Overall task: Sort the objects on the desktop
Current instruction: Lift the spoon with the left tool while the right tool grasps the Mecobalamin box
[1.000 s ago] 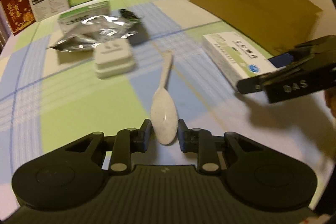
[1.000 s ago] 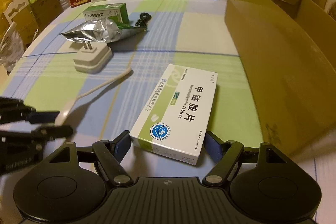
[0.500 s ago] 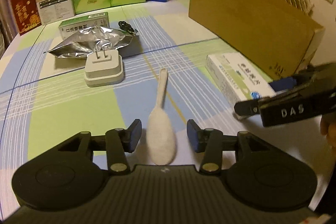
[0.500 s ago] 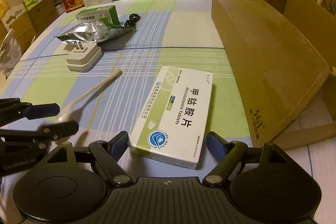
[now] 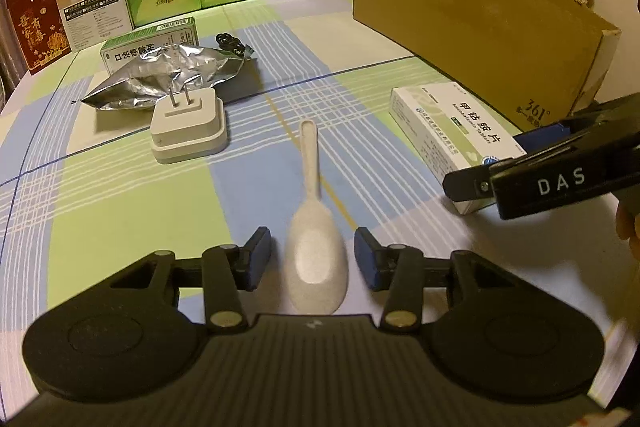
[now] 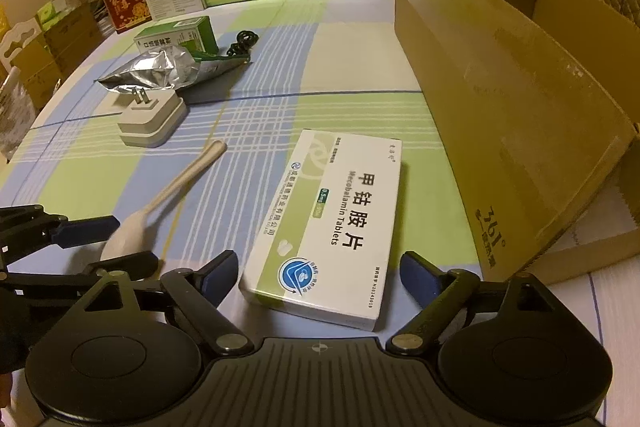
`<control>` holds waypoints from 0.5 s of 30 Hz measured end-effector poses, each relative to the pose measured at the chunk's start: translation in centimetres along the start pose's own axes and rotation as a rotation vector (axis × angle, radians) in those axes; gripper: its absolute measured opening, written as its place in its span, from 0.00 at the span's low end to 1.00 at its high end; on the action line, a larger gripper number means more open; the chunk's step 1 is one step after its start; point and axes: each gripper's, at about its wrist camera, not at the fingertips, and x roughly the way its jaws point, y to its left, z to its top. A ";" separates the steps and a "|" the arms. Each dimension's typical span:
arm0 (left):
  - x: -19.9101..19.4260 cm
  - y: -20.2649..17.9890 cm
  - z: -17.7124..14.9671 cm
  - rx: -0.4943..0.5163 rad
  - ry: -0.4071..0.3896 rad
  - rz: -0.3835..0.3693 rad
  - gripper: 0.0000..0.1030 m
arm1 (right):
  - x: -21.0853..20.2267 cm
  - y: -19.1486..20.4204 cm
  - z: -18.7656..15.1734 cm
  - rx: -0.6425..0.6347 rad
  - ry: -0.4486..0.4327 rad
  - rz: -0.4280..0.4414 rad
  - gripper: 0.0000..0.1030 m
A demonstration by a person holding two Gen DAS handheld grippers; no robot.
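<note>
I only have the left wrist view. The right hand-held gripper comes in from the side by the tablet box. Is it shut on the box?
Observer: No. The right hand-held gripper is open, with one finger on each side of the tablet box at its near end and a clear gap on the right side.
Operator: Is the carton open on top?
Observer: Yes, the top of the carton is open. I cannot see what is inside.
Operator: Is anything low beside it on my right?
Observer: A flap of the carton lies flat on the table, to the right of that gripper.
</note>
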 end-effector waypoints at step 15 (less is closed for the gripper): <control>-0.6 -0.1 0.4 -0.016 -0.025 -0.002 0.26 | 0.6 -0.2 0.4 0.020 -0.008 -0.019 0.85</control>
